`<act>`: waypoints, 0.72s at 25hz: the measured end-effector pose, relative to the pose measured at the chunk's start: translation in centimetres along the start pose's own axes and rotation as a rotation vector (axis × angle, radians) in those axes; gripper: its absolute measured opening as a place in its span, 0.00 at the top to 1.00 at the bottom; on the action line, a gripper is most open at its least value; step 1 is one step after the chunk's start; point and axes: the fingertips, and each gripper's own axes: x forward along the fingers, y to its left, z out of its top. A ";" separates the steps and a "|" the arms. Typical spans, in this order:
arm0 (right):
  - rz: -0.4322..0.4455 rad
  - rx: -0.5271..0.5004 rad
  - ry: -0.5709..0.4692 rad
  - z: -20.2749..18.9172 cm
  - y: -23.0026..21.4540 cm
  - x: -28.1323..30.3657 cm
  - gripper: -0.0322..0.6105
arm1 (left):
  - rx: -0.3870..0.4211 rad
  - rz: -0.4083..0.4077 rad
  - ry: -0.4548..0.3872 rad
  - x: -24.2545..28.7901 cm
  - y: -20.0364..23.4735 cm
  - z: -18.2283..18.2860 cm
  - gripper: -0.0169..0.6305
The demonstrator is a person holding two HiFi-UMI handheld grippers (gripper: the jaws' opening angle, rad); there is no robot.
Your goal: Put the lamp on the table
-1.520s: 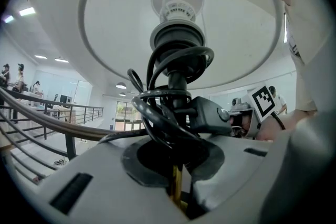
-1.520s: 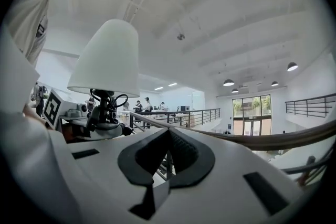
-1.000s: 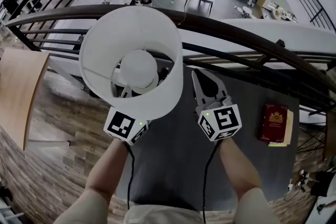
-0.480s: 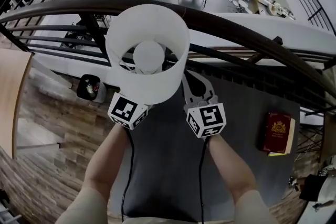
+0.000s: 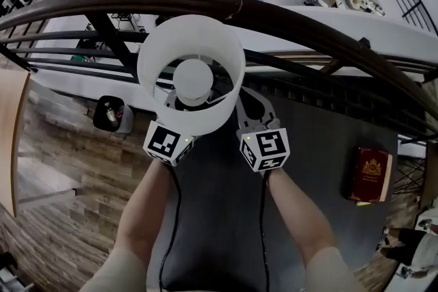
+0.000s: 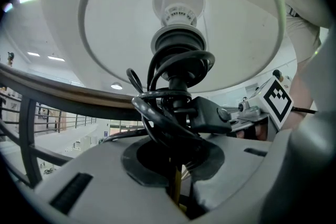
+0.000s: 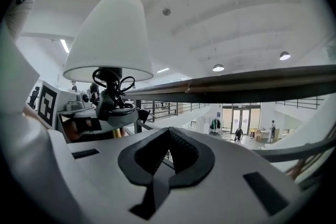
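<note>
Grey jaws of the left gripper (image 6: pixel 176 176) are clenched on the lamp (image 5: pixel 191 72). They pinch its thin stem (image 6: pixel 176 186) low down, just under the coiled black cord (image 6: pixel 157 107) and its plug (image 6: pixel 212 115). Right gripper (image 7: pixel 168 157) has its jaws pressed together w/ nothing btw them. It sits just beside the left one and doesn't touch the lamp.

Lamp is up in the air, roughly upright, w/ the white shade (image 5: pixel 161 44) open toward the head camera and the bulb (image 5: pixel 193 77) showing inside. It hangs over the far part of the dark surface (image 5: pixel 226 229), close to the railing (image 5: pixel 308 20). Base isn't visible in any view. A red book (image 5: pixel 371 174) lies well apart, at the surface's right side.

Handling, as a guess: prob. light but top-heavy, since the wide shade rides above the grip, so it'll want to swing or tip if moved fast. Shade looks thin & easily dented and the bulb is fragile, so neither is a place to grab. Stem is stiff & narrow, poss. slick, so it could turn in the pads. Best hold = the stem, at the present spot or lower, and the free gripper could steady it. Loose cord loops may snag on set-down.
</note>
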 end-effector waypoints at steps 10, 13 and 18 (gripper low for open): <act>-0.018 0.074 0.009 -2.9 -1.1 0.6 0.95 | 0.020 0.005 0.000 0.9 -0.8 -2.7 0.89; -0.020 0.078 0.012 -3.4 -1.0 0.5 0.95 | 0.015 0.023 0.000 1.1 -0.6 -2.9 0.89; -0.022 0.092 0.021 -4.2 -1.1 -0.1 0.95 | -0.003 0.052 0.016 1.0 -0.1 -3.9 0.89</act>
